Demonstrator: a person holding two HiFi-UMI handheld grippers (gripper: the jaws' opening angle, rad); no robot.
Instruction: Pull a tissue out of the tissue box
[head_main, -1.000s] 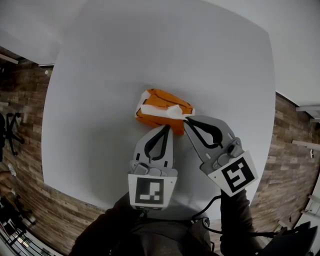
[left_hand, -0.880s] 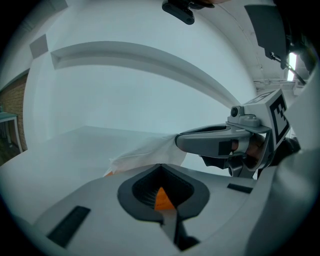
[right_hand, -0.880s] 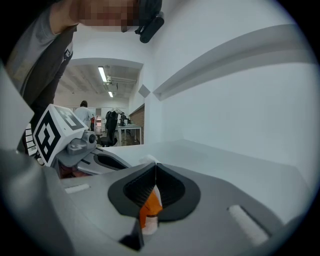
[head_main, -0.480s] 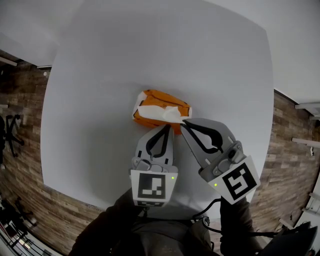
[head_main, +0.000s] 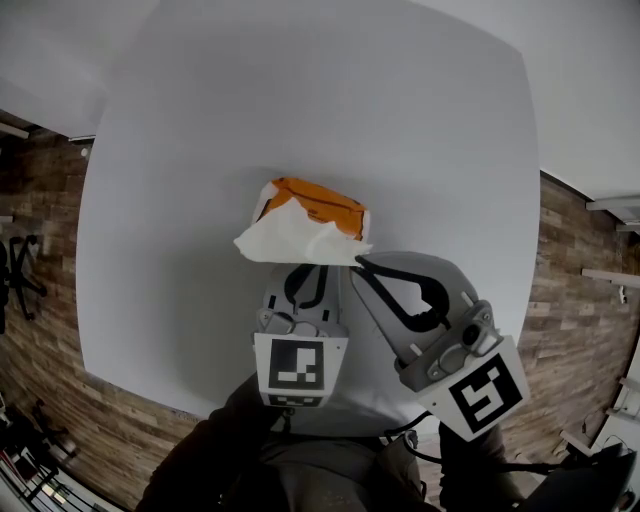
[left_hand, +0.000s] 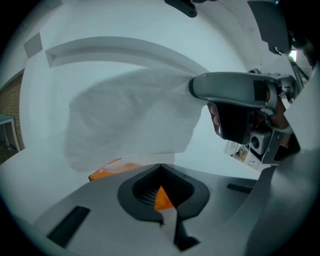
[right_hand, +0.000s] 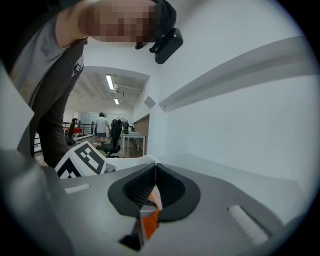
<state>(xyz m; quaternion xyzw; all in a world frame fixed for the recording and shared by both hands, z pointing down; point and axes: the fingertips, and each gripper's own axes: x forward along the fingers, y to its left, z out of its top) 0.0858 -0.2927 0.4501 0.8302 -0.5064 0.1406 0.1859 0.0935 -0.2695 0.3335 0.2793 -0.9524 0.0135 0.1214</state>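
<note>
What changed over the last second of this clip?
The right gripper, shut on the tissue, lifted and drew the sheet out of the tissue box; it now spreads wide over the box's near side. The left gripper stayed at the box with fingers together, and the box stayed on the table.

Orange tissue box, centre of surface; white tissue spread at its 6 o'clock, corner pinched by right tool.
</note>
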